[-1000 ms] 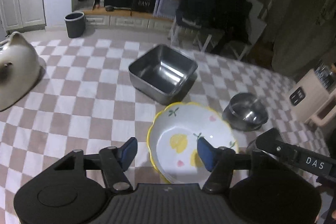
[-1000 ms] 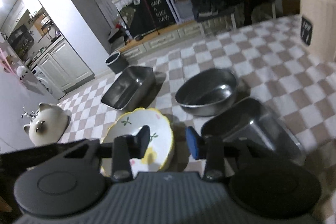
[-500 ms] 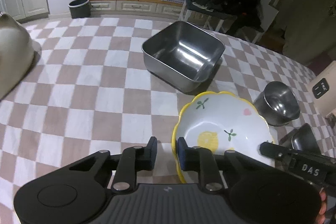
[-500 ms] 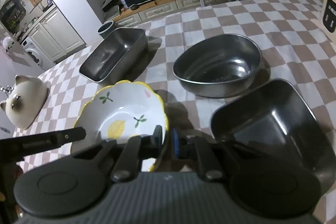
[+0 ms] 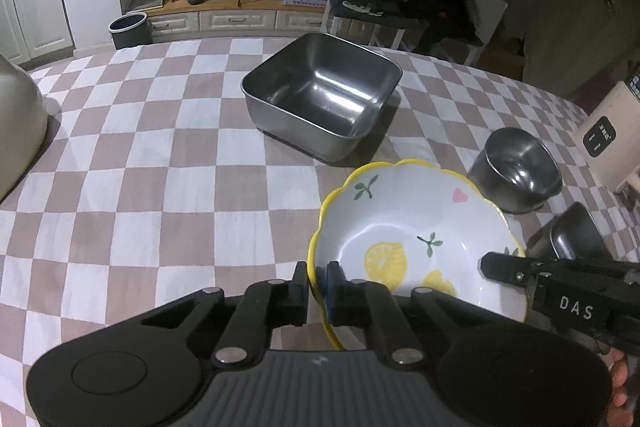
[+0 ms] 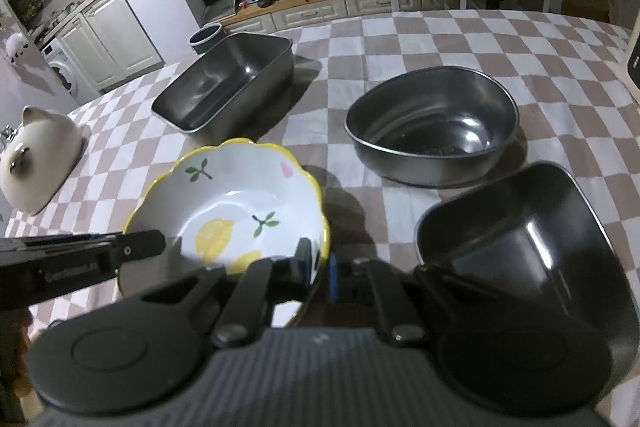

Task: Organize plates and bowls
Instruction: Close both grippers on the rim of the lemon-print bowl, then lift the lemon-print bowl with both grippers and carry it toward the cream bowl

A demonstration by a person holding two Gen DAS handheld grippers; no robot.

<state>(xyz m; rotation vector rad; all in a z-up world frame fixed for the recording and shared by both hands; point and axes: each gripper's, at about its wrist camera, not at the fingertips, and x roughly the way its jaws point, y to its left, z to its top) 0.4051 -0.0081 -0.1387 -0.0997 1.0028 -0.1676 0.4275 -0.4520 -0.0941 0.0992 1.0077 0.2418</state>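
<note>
Both grippers since closed: left gripper [image 5: 318, 285], right gripper [image 6: 320, 263] pinch lemon bowl [image 5: 412, 227] rim; open tablecloth [image 5: 160, 187] left.

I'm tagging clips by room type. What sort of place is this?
Most likely a home kitchen and dining area: a table with a checked cloth, white cabinets, and a washing machine beside them.

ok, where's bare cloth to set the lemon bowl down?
Free: the wide checkered cloth left of the lemon bowl, between the cat jar and square steel pan. Crowded: right side, round steel bowl and dark tray close together.
</note>
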